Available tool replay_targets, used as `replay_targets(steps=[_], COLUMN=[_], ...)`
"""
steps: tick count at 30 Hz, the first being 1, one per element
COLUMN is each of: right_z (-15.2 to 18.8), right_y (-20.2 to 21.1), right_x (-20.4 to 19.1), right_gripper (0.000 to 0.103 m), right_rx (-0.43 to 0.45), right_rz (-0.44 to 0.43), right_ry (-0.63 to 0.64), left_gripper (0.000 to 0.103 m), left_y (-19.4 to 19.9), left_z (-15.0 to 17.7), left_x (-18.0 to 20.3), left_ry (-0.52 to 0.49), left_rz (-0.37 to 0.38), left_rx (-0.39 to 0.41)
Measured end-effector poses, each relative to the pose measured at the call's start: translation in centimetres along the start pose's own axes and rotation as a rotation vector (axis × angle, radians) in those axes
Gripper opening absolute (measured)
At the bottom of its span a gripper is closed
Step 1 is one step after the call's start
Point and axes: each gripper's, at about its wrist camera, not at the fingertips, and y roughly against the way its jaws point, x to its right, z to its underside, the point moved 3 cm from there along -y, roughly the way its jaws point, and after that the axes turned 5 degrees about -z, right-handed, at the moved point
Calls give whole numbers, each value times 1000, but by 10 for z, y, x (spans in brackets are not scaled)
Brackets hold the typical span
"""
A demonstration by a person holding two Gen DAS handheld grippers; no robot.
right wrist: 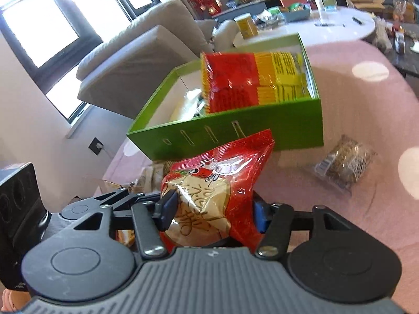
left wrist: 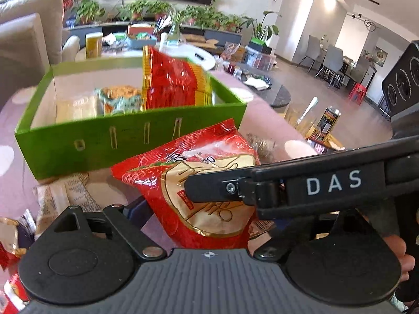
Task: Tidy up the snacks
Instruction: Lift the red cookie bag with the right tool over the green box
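A red snack bag (left wrist: 209, 157) with a cream and gold label hangs in front of the green box (left wrist: 104, 141). My right gripper (right wrist: 213, 212) is shut on the red bag (right wrist: 222, 172), with both blue pads pressed into its sides. In the left wrist view its black finger (left wrist: 262, 185) crosses the bag. The bag also fills the wide jaws of my left gripper (left wrist: 209, 205). That gripper's left pad (left wrist: 138, 209) lies at the bag's edge and its other finger is hidden. A red and yellow packet (right wrist: 248, 78) stands tilted in the green box (right wrist: 262, 136).
More packets (left wrist: 117, 96) lie in the box. Pale wrapped snacks (left wrist: 65, 196) sit on the pink cloth to the left. A clear packet of brown snack (right wrist: 345, 164) lies right of the box. A grey sofa (right wrist: 136, 60) stands behind, with a white table (right wrist: 340, 26) beyond it.
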Motion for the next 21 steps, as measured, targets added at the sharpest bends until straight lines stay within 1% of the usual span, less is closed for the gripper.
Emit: replay_targets(steps=[12, 16, 21], right_z=[-22, -29, -38], right_y=[17, 17, 12], right_x=[-34, -43, -47], right_gripper=[55, 55, 55], right_rx=[102, 128, 136], right_rz=[-3, -1, -13], right_ry=[106, 148, 165], left_gripper=[89, 89, 89], left_y=[35, 41, 44], left_z=[-27, -35, -42], left_x=[0, -4, -11], left_ry=[-30, -25, -18], left_rz=[-36, -54, -76], left_rx=[124, 138, 156])
